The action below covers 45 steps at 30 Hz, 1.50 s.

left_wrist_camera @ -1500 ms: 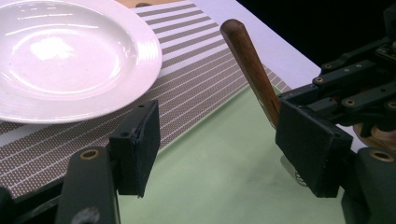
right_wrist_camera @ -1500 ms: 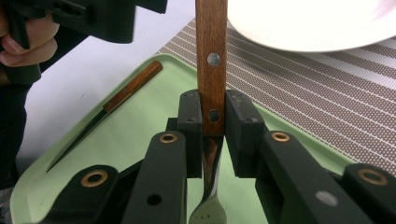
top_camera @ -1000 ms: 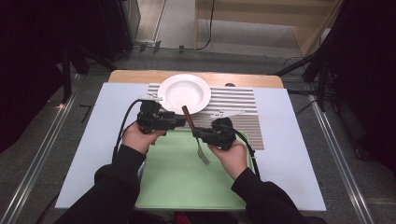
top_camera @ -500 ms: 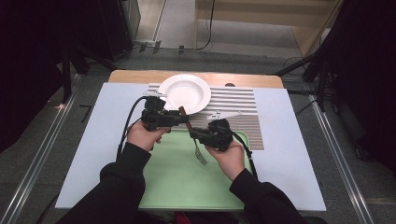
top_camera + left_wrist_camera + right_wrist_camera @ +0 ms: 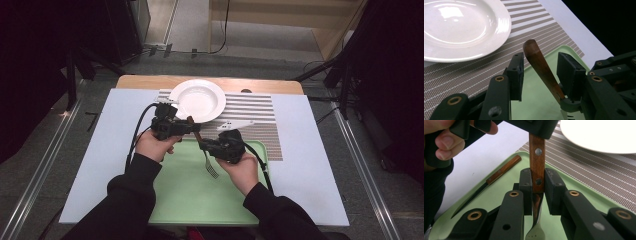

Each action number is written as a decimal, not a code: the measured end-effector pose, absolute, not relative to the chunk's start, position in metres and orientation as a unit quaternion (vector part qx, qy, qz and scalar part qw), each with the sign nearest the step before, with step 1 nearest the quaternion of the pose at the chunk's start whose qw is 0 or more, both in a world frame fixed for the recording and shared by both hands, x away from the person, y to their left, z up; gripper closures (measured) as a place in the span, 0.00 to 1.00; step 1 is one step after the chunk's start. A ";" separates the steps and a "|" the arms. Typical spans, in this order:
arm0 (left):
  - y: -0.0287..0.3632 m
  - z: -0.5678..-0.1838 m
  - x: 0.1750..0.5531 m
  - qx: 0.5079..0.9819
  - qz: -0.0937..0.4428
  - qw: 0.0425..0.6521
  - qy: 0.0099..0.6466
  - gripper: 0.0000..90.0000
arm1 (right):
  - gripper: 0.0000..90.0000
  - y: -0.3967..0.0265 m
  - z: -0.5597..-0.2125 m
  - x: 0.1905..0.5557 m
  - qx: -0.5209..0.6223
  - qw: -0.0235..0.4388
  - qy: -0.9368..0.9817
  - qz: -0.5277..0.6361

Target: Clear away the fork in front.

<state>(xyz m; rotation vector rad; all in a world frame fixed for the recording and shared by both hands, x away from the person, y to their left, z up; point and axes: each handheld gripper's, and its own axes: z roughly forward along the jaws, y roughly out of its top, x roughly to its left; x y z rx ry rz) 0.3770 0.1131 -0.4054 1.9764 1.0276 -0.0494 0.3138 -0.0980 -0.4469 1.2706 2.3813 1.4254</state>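
Note:
A fork [image 5: 210,164] with a brown wooden handle [image 5: 537,61] hangs over the green tray [image 5: 180,200], tines toward me. My right gripper [image 5: 538,171] is shut on the handle near its lower rivet [image 5: 538,181]. My left gripper [image 5: 540,57] stands around the handle's free end. Its jaws have just been closing, with the handle between them, and a gap still shows beside each pad [image 5: 517,75]. In the high view the left gripper [image 5: 189,128] and right gripper [image 5: 204,145] meet at the tray's far edge.
A white plate [image 5: 197,100] sits on a striped placemat [image 5: 260,135] just beyond the grippers. A wooden-handled knife [image 5: 496,176] lies on the tray's left part. A small white piece [image 5: 235,124] rests on the placemat. Pale table surface [image 5: 310,165] surrounds the tray.
The left gripper has edged toward the fork handle's end and now brackets it. The right gripper keeps its hold and has shifted only slightly.

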 end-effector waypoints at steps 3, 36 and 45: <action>0.114 -0.405 0.377 0.795 -0.020 0.442 0.414 0.65 | 0.84 -0.097 -0.447 0.313 0.416 0.045 0.778 0.468; 0.124 -0.405 0.381 0.757 -0.114 0.490 0.417 0.87 | 0.62 -0.096 -0.447 0.317 0.401 0.021 0.778 0.484; 0.128 -0.392 0.375 0.764 -0.092 0.503 0.393 0.87 | 0.47 -0.105 -0.441 0.312 0.370 0.022 0.777 0.509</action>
